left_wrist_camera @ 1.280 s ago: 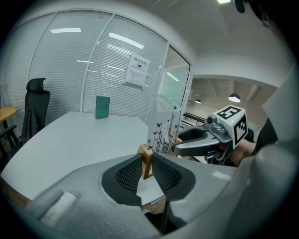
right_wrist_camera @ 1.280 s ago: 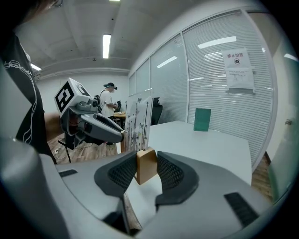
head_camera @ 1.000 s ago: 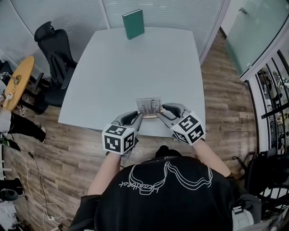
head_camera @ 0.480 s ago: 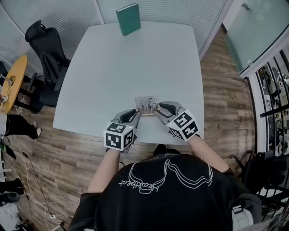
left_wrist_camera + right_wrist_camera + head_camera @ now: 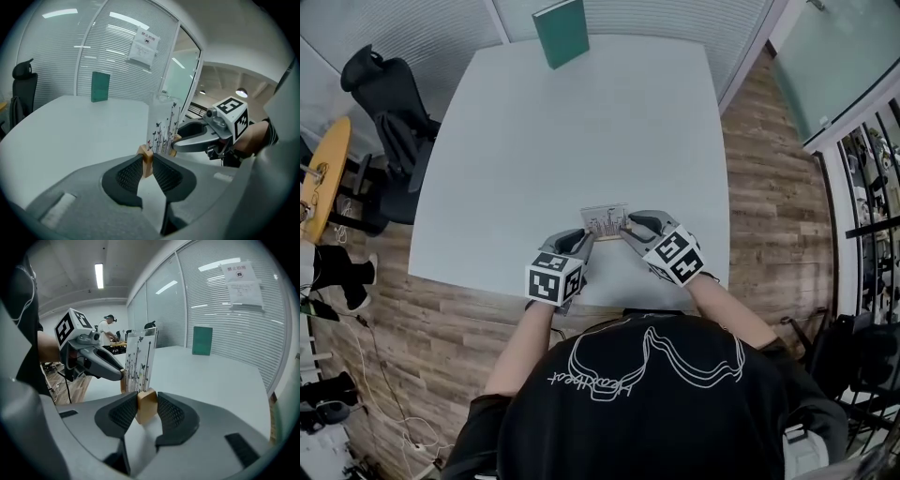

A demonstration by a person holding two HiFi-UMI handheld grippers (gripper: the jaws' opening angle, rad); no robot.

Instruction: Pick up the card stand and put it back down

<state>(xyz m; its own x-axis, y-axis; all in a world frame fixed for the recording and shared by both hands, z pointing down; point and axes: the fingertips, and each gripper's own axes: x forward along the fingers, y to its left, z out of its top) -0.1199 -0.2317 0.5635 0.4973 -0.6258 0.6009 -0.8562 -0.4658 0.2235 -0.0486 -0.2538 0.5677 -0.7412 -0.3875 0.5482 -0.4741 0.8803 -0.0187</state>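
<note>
not much has shifted in the last second. the head camera tipped a bit, so the green book now sits right at the top edge of the head view. both grippers have drifted slightly up the frame, but they're on the same two ends of the card stand as before.

left gripper is clamped on the left end of the stand's wooden base. its jaws are pulled in narrow, with the thin end of the block pinched between the dark ribbed pads. right gripper has the other end. its jaws sit a bit wider because the block is thicker there, and the pads press on both sides.

the stand is upright near the front edge of the white table, close to the person. its clear card, printed with little stems and butterflies, stands straight up out of the base. can't tell from any view whether the base is resting on the table or just off it.

the book stands at the far edge, well apart from the stand. a black office chair sits off the table's left side on the wood floor.
</note>
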